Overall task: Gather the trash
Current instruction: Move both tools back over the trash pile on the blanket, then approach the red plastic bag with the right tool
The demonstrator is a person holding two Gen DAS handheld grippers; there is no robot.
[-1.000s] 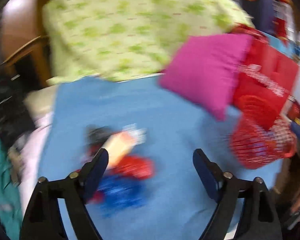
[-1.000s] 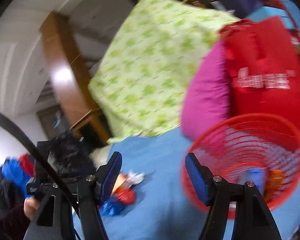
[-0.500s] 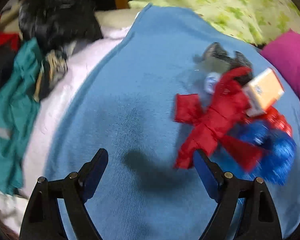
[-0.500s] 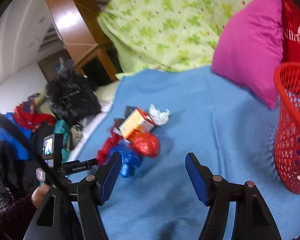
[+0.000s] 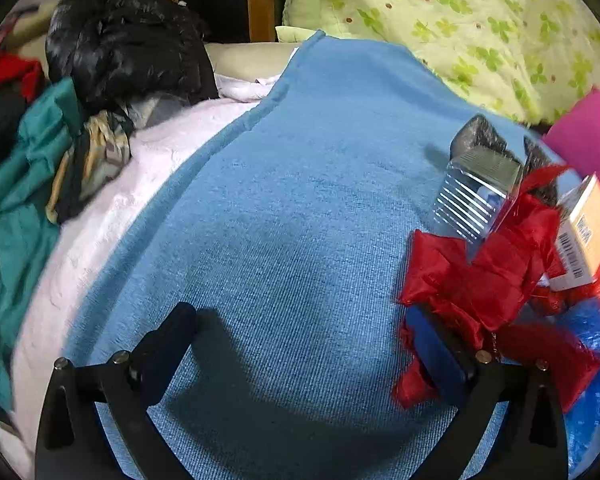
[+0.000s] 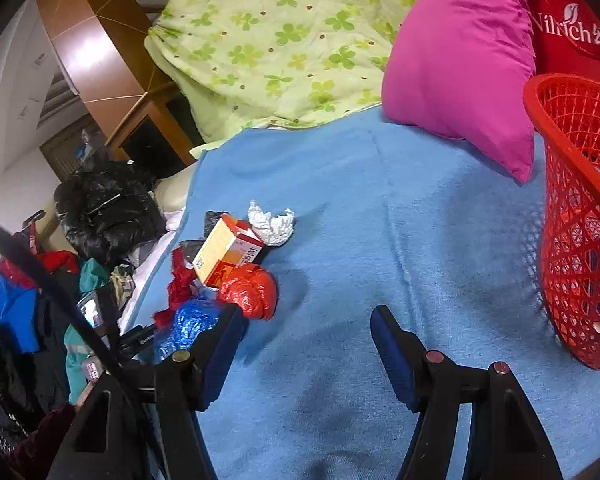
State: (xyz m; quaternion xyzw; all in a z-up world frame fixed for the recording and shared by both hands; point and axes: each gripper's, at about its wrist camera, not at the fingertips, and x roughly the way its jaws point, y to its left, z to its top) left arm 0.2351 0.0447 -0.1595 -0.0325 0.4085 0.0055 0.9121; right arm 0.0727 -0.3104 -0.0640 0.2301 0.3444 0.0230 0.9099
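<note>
On a bed spread with a blue blanket (image 6: 380,208), clothes lie heaped at the left edge: a teal garment (image 5: 16,184) and a black puffy jacket (image 5: 120,40). The left gripper (image 5: 304,344) hangs low over bare blanket, its jaws opening wide with nothing between them; its right finger sits against a crumpled red wrapper (image 5: 480,276) at the edge of the trash pile. Just beyond that wrapper lie a clear ribbed plastic tray (image 5: 472,196), an orange-and-white carton (image 5: 588,232) and blue foil (image 5: 596,360). In the right wrist view the same pile sits left of centre: carton, a red foil ball (image 6: 252,290), blue foil, and a wad of white tissue (image 6: 270,224) just to its right. The right gripper (image 6: 304,340) hovers over the blanket beside the pile, jaws parted at a middling width and empty. A green clover-print quilt (image 6: 280,40) and a magenta pillow (image 6: 460,60) lie behind. At far right stands a red mesh basket (image 6: 576,216), well apart from the pile.
</note>
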